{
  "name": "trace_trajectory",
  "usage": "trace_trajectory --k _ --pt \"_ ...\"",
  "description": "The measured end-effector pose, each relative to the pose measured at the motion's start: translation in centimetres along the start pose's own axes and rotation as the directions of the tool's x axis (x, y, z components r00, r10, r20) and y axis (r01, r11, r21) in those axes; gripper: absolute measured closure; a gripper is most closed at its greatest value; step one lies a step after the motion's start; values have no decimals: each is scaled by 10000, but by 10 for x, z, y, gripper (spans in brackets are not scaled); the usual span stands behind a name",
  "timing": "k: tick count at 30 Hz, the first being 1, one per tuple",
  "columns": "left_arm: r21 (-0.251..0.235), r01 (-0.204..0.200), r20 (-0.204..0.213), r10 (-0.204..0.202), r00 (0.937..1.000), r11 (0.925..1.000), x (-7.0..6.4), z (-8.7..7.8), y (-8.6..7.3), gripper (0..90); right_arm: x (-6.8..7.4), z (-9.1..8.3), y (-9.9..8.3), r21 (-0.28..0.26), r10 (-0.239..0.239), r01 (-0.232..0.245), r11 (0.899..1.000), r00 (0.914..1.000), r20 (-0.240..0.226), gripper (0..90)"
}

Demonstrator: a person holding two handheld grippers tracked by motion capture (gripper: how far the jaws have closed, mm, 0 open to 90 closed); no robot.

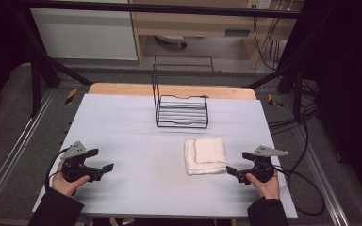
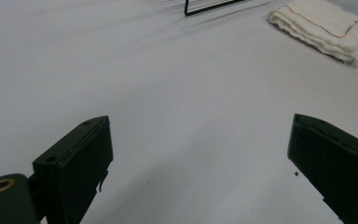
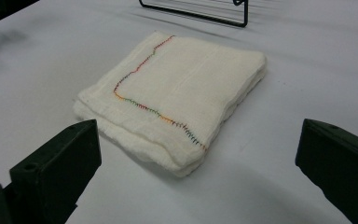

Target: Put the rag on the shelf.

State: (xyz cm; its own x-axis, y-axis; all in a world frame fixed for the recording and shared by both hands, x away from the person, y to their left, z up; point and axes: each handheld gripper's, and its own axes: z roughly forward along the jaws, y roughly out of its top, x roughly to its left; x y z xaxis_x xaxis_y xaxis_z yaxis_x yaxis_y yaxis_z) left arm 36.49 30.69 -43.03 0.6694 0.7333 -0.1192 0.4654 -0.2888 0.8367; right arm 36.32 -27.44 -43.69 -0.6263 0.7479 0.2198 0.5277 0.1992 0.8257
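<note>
- High view: folded white towel (image 1: pixel 205 156) lies flat on the table (image 1: pixel 122 136), right of centre and in front of the black wire rack (image 1: pixel 181 109), apart from it. Right hand-held gripper (image 1: pixel 231 171) sits just beside the towel's near right corner, not touching; jaws spread, nothing held. Left hand-held gripper (image 1: pixel 104 168) is well apart from the towel at the table's left, jaws likewise spread and empty. Towel nearly square, slightly longer front to back; that axis runs roughly toward the rack.
- Left gripper view: both jaws wide apart over bare table; towel (image 2: pixel 324 25) far off at upper right, rack base (image 2: pixel 205 7) at the top edge. Judgement: this side has no job yet; keep it clear.
- Right gripper view: towel (image 3: pixel 172 95) lies between and beyond the spread jaws, one corner pointing at the camera, layered edges visible, coloured stitched line on top. Rack (image 3: pixel 200 11) behind it. Judgement: step in hand is the approach to grasp. Come in low, slide one jaw under the whole stack at the near edge and catch all layers, or the fold will open.
</note>
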Motion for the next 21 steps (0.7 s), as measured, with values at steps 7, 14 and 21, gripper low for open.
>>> trace_trajectory --k 7,14,21 --pt "49 -60 -95 60 9999 10000 0 0 0 66 0 0 0 27 18 -18 10000 10000 19 8" --pt "45 -159 -99 159 9998 9999 -1 0 -1 66 4 2 1 210 -10 8 9998 10000 91 8" --pt "94 -139 -104 140 9998 9999 -3 1 -1 66 13 8 6 261 -308 305 9992 9994 129 20"
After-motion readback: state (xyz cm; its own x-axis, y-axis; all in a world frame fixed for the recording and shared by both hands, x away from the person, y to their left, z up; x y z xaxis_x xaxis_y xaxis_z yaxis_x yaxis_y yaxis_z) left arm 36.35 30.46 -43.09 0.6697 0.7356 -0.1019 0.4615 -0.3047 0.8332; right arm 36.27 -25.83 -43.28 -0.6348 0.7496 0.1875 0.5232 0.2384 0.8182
